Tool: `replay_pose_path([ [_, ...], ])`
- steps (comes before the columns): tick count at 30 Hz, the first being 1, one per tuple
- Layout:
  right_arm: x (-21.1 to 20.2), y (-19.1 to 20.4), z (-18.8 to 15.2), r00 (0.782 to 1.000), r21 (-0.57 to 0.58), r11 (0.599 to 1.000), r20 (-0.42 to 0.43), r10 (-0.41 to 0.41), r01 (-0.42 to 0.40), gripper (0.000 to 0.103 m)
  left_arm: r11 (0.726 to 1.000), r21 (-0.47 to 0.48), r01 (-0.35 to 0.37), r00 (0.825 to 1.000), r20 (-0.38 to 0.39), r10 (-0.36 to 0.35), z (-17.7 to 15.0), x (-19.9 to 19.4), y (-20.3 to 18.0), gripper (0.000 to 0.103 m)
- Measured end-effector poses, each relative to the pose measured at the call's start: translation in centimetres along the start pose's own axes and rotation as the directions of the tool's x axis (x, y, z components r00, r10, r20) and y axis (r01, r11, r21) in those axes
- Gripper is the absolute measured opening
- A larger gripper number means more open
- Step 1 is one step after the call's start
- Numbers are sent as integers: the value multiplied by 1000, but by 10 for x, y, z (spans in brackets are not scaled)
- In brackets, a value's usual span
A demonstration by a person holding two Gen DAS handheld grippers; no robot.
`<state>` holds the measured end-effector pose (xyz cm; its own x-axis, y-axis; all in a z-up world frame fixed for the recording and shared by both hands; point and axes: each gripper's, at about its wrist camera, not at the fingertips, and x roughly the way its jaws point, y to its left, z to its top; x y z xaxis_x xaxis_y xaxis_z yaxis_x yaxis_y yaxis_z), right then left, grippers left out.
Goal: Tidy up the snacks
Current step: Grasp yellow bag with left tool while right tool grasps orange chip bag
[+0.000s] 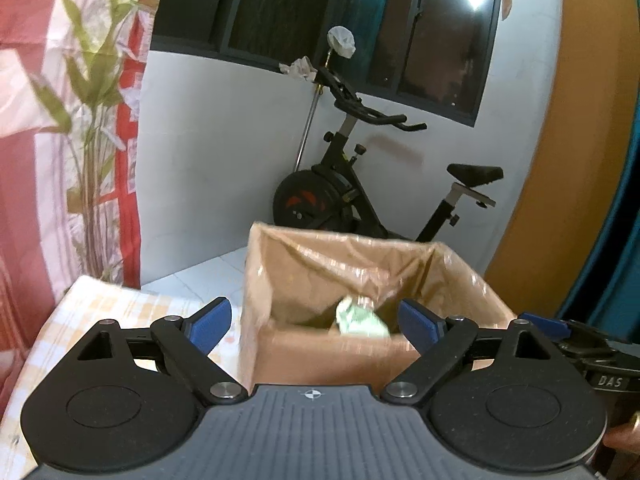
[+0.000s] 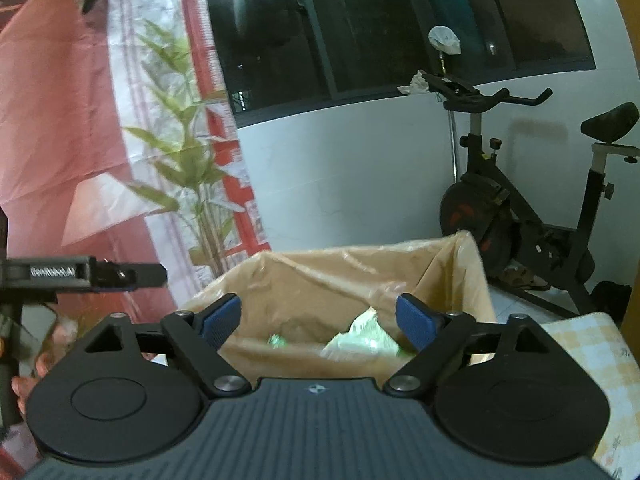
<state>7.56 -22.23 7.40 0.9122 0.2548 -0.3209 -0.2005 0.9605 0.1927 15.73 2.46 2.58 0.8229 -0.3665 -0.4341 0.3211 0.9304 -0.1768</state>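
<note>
Two grippers face one open cardboard box (image 1: 332, 350), lined w/ a thin clear bag. Going left to right in the left wrist view: red-and-white curtain (image 1: 48, 128) w/ a leaf print, a checked cloth (image 1: 100, 312) on the surface the box stands on, then the left gripper (image 1: 316, 322), jaws spread wide, nothing between the pads. Past them, inside the box near the front wall, lies a pale green snack packet (image 1: 362, 318), crumpled; print on it too blurred to read. Behind the box an exercise bike (image 1: 360, 184) against the white wall, under a dark window (image 1: 320, 12). At far right, part of the other tool's body shows w/ the letters "DAS".

Right wrist view: far left, the other gripper's side carries a mirrored label, prob. "GenRobot.AI" but blurred. A bit of a hand (image 2: 24, 388) shows below it. The right gripper (image 2: 318, 320) also stands wide open, empty, above the box's near rim. This view looks deeper in: the green packet (image 2: 360, 340) plus a second small green glint to its left, perhaps another wrapper. The checked cloth appears at right here, the bike too.
</note>
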Motion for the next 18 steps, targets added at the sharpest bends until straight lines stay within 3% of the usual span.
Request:
replay_pose_path([
  [5, -15, 19, -35, 999, -14, 1000, -46, 17, -18, 90, 1000, 8, -9, 999, -52, 9, -41, -23, 12, 93],
  [9, -20, 23, -66, 991, 20, 999, -132, 38, -36, 90, 1000, 28, -9, 994, -110, 12, -77, -27, 18, 93],
  [12, -21, 22, -89, 977, 41, 999, -214, 27, -18, 90, 1000, 6, -12, 989, -146, 12, -99, -25, 24, 93],
  [18, -23, 22, -126, 929, 36, 999, -370, -9, 24, 90, 1000, 1, -27, 983, -180, 27, -128, -22, 26, 93],
])
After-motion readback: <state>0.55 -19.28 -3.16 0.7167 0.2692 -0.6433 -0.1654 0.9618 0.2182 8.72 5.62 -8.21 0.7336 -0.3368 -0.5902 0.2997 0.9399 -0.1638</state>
